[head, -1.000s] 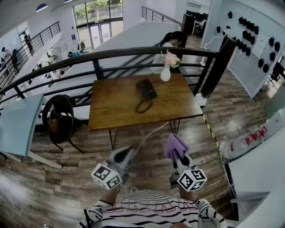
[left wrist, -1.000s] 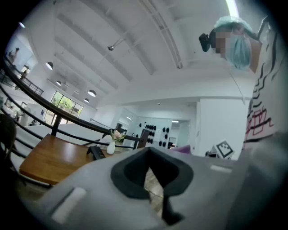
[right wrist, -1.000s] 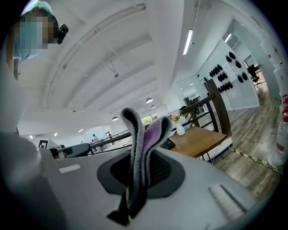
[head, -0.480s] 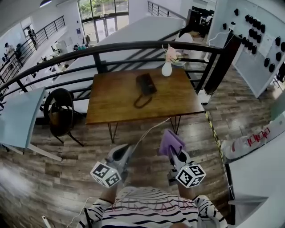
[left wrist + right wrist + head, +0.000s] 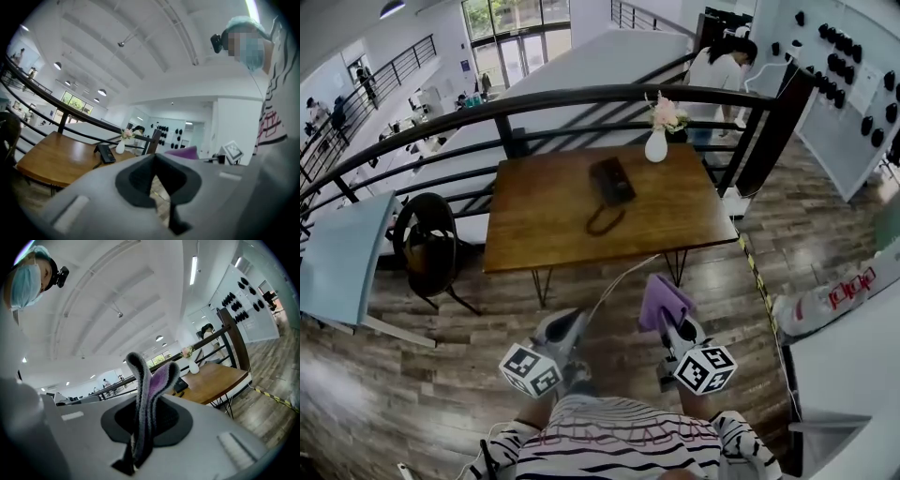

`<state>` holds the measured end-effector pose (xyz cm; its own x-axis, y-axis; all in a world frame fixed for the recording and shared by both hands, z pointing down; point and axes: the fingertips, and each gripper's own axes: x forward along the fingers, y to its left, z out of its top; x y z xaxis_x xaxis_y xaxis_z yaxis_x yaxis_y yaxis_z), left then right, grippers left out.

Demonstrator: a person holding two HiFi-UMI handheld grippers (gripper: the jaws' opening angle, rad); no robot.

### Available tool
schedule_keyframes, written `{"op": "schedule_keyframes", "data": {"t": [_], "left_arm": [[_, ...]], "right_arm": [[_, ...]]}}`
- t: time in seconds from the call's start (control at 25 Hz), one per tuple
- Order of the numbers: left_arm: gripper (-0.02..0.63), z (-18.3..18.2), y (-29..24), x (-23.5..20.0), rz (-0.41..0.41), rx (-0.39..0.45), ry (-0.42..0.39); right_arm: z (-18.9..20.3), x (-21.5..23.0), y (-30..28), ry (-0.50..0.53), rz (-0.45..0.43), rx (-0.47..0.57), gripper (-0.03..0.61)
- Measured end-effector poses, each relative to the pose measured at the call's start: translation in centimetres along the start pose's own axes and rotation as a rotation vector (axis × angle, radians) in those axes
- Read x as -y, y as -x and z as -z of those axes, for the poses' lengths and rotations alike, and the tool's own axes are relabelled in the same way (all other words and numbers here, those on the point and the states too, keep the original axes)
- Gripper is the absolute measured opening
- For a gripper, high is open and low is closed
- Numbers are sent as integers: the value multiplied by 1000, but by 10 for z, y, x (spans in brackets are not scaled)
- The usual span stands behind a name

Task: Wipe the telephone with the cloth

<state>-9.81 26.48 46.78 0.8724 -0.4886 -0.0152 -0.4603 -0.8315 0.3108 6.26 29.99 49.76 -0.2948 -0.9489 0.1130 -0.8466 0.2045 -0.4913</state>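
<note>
Currently, the right gripper (image 5: 140,441) has its jaws clamped on a folded purple cloth (image 5: 151,390) that stands up between them. The left gripper (image 5: 161,201) has its jaws together, holding nothing. Over the last second the table (image 5: 544,234) has barely shifted in frame, so the approach is probably unfinished. The telephone (image 5: 611,181) lies near the table's centre, well apart from both grippers. Only the head view shows that separation; only the gripper views confirm each grip.

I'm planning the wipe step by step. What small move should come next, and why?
Probably step toward the table and carry the right gripper forward: its fingers pinch the purple cloth, yet the telephone lies far ahead on it, untouched.
</note>
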Motion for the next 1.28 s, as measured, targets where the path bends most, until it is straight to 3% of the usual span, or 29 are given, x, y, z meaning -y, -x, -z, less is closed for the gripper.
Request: {"op": "schedule_keyframes", "data": {"t": [0.44, 0.76, 1.04, 1.28], "left_arm": [[-2, -57, -20, -101, 90, -5, -19], [-2, -65, -20, -151, 124, -30, -7], [-2, -59, -40, -170, 121, -39, 31], [-2, -66, -74, -177, 77, -29, 29]], "right_arm": [[-25, -29, -97, 8, 67, 68, 35], [-16, -35, -132, -23, 135, 91, 35], [-19, -14, -150, -42, 154, 76, 35], [-43, 13, -177, -37, 106, 53, 35]]}}
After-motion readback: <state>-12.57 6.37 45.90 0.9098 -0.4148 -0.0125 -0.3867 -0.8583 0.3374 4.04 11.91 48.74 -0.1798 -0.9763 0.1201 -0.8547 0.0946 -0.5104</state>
